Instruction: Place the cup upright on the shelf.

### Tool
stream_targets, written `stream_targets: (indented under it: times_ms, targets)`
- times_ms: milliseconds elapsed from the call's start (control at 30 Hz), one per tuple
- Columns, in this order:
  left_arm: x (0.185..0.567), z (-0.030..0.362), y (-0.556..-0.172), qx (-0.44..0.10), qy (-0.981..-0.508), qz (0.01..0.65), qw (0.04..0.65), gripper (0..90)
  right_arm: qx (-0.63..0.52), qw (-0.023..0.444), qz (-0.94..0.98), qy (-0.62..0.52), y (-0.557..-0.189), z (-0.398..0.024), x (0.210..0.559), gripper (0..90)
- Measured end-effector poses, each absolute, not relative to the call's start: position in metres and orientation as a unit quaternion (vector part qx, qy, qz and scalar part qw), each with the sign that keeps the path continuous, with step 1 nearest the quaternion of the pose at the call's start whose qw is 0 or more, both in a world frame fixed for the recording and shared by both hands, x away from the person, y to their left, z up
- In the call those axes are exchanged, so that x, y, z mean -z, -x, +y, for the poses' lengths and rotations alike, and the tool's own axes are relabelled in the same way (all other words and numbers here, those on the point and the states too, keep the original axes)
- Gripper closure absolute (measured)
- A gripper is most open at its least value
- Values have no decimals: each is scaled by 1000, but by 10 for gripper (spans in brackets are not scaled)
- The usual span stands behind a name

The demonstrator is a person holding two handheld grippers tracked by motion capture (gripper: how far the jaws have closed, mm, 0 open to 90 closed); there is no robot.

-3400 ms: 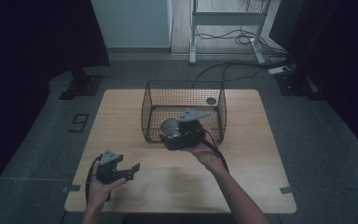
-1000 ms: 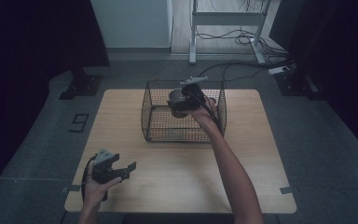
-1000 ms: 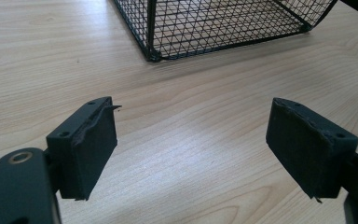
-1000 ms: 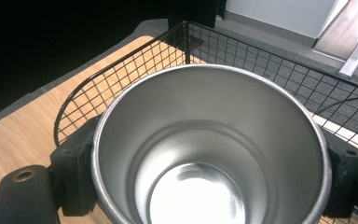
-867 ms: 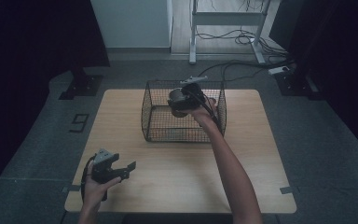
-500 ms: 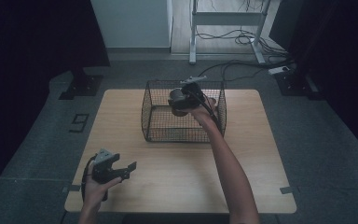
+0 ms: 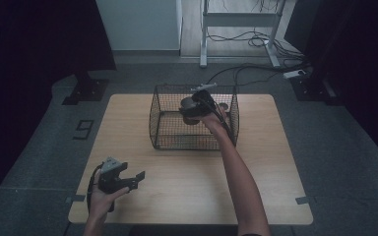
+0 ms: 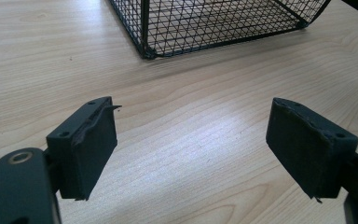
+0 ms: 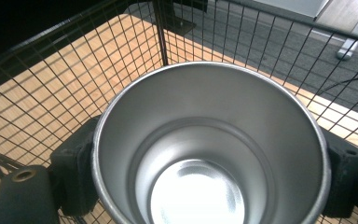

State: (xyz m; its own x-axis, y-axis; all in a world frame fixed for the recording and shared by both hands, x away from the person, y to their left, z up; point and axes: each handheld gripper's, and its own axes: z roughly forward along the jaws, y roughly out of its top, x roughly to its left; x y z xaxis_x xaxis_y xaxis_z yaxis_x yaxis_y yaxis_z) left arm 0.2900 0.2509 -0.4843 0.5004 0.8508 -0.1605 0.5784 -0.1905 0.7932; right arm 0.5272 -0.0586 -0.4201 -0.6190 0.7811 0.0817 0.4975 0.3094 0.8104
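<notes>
A shiny metal cup [image 9: 209,149] sits upright between the pads of my right gripper [image 9: 209,186], which is shut on its sides. In the high view that gripper [image 7: 195,109] holds the cup [image 7: 189,105] within the black wire basket [image 7: 177,138], near its back right part, above the floor of the basket. The basket's mesh [image 9: 51,84] surrounds the cup on all sides. My left gripper [image 7: 134,180] rests at the table's front left corner, open. Nothing lies between its pads [image 8: 93,140], and the basket's near corner [image 8: 145,49] is well ahead of it.
The wooden table [image 7: 177,196] has bare room in front of the basket and on both sides of it. The person's right forearm [image 7: 236,167] reaches across the table's middle to the basket. Cables and a metal frame [image 7: 236,19] stand on the floor behind the table.
The right gripper carried the cup from in front of the basket up over its rim, and within the last second it has sunk a little lower inside. The left gripper has stayed still.
</notes>
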Motion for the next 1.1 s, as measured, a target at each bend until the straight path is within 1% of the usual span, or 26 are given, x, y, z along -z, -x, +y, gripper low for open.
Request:
stream_targets:
  times_ms: [467, 1100]
  targets:
    - [486, 249, -291, -160, -757, 473, 422, 164, -403, 162, 794, -425, -537, -63, 445, 143]
    - [485, 250, -290, -161, -756, 473, 423, 164, -387, 160, 804, -423, -547, -58, 451, 143]
